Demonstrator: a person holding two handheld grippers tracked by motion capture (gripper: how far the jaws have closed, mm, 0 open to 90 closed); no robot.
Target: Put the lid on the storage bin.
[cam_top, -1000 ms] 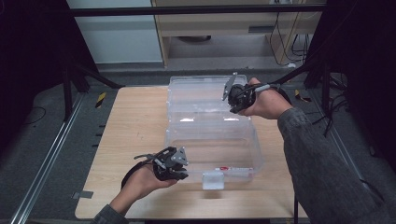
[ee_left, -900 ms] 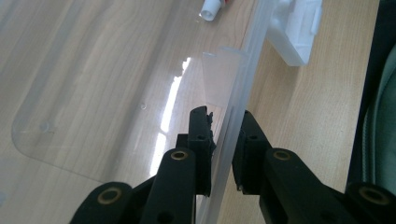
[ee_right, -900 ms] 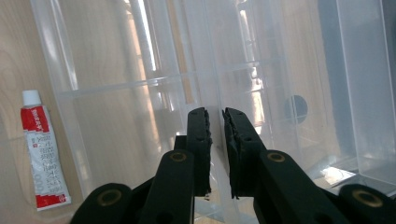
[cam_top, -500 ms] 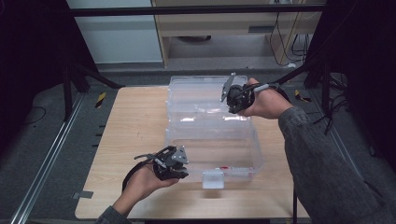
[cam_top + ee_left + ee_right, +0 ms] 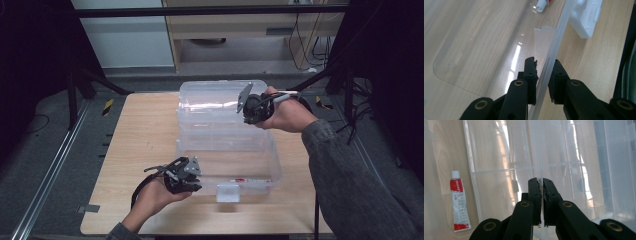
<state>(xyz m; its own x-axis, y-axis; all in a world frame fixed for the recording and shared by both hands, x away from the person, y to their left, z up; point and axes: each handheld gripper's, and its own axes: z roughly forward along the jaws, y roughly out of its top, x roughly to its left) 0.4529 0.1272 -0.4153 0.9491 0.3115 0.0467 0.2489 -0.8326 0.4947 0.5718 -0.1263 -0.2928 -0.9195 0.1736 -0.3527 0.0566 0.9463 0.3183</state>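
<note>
My left gripper straddles the near-left rim of the clear plastic box on the wooden table, jaws a little apart with the wall between them, one inside and one outside, near the white latch. My right gripper has its jaws pinched nearly closed on the thin edge of the raised lid at the far side. A small red-and-white tube lies on the box floor.
</note>
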